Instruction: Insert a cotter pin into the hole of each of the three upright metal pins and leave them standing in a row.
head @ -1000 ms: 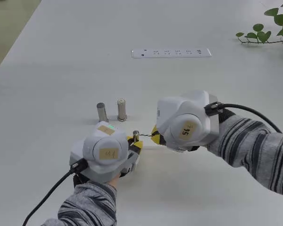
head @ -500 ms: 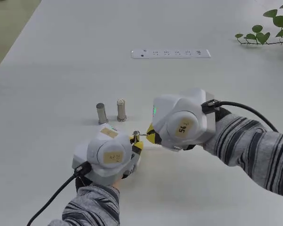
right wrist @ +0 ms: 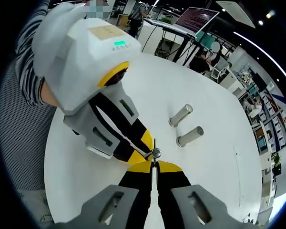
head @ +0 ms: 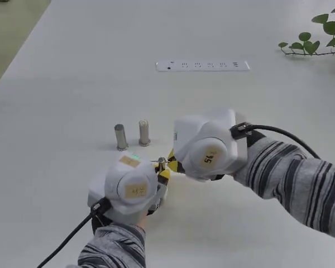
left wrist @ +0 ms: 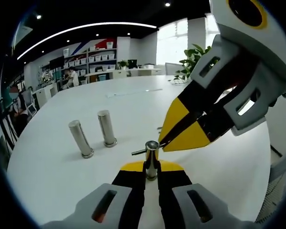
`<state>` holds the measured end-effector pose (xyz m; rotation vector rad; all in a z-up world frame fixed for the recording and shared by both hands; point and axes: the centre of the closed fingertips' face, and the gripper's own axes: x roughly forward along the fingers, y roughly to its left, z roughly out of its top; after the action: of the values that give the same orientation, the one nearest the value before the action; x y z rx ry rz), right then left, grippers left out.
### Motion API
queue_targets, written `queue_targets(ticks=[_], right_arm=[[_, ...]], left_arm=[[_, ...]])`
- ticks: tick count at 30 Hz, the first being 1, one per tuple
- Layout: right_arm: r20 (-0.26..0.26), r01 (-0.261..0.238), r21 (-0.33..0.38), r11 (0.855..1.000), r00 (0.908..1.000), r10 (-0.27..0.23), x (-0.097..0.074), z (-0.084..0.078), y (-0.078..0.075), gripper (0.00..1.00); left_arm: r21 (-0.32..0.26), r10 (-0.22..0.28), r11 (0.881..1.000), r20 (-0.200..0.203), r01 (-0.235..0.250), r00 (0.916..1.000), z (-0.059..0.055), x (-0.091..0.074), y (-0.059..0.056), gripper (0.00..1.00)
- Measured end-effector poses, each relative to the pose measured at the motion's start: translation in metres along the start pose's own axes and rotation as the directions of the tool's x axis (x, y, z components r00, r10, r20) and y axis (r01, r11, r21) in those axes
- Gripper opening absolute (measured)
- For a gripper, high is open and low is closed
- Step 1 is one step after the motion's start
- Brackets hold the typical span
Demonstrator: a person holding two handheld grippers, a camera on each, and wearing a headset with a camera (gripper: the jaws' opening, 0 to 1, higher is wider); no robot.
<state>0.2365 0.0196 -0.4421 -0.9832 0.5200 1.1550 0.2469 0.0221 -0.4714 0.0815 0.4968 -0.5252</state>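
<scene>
My left gripper (left wrist: 151,168) is shut on a short upright metal pin (left wrist: 151,157) just above the white table. A thin cotter pin (left wrist: 138,151) runs through the hole near its top, and its tip sticks out on the far side. My right gripper (right wrist: 154,165) is shut on the cotter pin's (right wrist: 154,144) other end, its yellow tips close against the metal pin (right wrist: 156,153). In the head view both grippers meet at this pin (head: 162,163). Two more metal pins (head: 120,137) (head: 144,133) stand side by side behind it.
A white power strip (head: 202,66) lies further back on the table. A leafy plant (head: 318,33) reaches in at the far right. Cables trail from both grippers towards the person's striped sleeves (head: 293,178).
My right gripper has moved left, up to the held metal pin, and the cotter pin has gone further into the hole. The left gripper has stayed roughly in place.
</scene>
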Motion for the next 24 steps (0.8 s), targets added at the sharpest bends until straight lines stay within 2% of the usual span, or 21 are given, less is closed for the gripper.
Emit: queue_targets(ticks=[9,16,24], right_arm=[[0.0,0.001,-0.012,1.0,1.0,-0.001,0.0021,0.0012,0.0004,0.0],[0.0,0.015,0.001,1.0,0.9999,-0.015,-0.0027,-0.0016,-0.0006,0.03],[0.013,0.013,0.018,1.0,0.9998,-0.013,-0.0041,-0.0002,-0.0018,0.0]], left_arm=[[-0.016,0.017,1.0,0.001,-0.017,0.9999,-0.0001,0.0002,0.0004,0.05],[-0.022,0.024,0.999,0.0,-0.024,0.9997,0.0001,0.0004,0.0004,0.05],[-0.03,0.03,0.999,0.001,-0.03,0.9996,0.0,0.0007,0.0005,0.05]])
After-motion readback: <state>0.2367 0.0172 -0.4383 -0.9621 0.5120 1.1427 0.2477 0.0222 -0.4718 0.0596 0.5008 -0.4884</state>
